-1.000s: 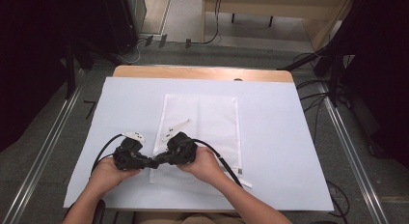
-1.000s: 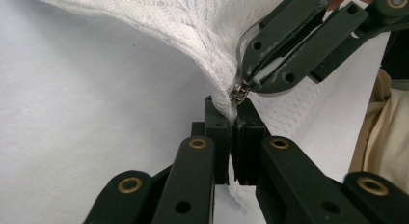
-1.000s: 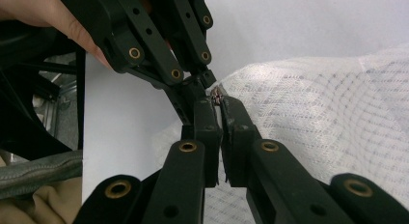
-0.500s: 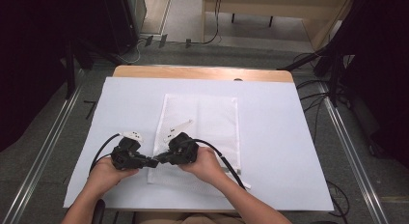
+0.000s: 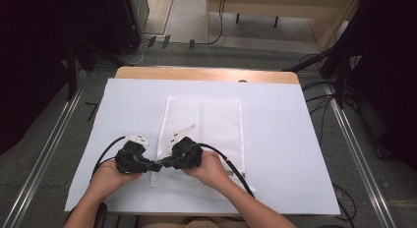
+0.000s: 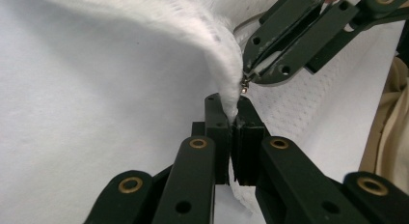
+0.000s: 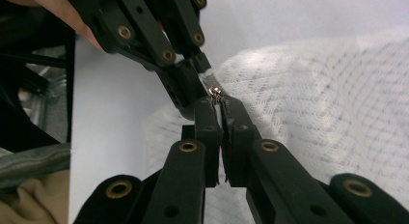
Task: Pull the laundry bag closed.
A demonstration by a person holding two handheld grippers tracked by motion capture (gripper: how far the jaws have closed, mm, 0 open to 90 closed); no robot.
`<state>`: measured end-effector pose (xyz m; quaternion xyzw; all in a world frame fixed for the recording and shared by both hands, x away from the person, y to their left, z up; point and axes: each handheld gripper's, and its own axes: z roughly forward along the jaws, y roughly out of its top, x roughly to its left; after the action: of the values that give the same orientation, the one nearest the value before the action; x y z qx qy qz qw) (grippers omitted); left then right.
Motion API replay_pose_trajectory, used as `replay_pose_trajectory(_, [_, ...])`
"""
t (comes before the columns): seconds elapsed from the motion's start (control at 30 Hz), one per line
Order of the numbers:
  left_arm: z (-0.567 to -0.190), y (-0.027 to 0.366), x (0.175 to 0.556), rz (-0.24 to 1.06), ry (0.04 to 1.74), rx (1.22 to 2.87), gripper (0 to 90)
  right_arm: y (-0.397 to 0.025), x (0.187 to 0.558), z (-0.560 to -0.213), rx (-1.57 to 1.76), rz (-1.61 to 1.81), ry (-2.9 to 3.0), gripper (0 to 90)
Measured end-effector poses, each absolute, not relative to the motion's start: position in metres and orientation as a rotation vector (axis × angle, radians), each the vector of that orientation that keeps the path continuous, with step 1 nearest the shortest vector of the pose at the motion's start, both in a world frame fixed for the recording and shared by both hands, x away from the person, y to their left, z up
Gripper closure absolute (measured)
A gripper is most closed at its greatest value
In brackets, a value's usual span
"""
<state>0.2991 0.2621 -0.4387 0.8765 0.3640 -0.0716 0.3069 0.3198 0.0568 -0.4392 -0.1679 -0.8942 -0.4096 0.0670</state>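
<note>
Both tongs meet at the mesh zipper bag's (image 5: 204, 134) 7 o'clock corner: left tongs (image 6: 231, 119) pinching fabric, right tongs (image 7: 218, 104) pinching the zipper pull (image 7: 214, 92).

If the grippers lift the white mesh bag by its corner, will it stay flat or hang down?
The white mesh bag would probably hang down limp: where the left gripper pinches it, the fabric already bends and folds. It looks thin and likely light. The right gripper grips a small metal zipper pull, which might slip out.

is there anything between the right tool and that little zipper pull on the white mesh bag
Nothing visible. The right tool is already shut on the zipper pull, while the left tool pinches the mesh bag corner beside it.
</note>
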Motion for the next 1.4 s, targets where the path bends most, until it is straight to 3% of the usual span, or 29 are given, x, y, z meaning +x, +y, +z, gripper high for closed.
replay_pose_trajectory(0.17, [-0.441,0.261,0.301,-0.216,0.962,2.314,83.6,0.057,0.32,-0.437,-0.493,-1.244,-2.676,88.3])
replay_pose_trajectory(0.57, [-0.439,0.261,0.302,-0.251,0.975,2.272,87.9,0.055,0.322,-0.436,-0.494,-1.257,-2.631,88.2])
replay_pose_trajectory(1.4, [-0.435,0.268,0.3,-0.227,0.942,2.258,88.0,0.037,0.324,-0.444,-0.485,-1.239,-2.685,88.2])
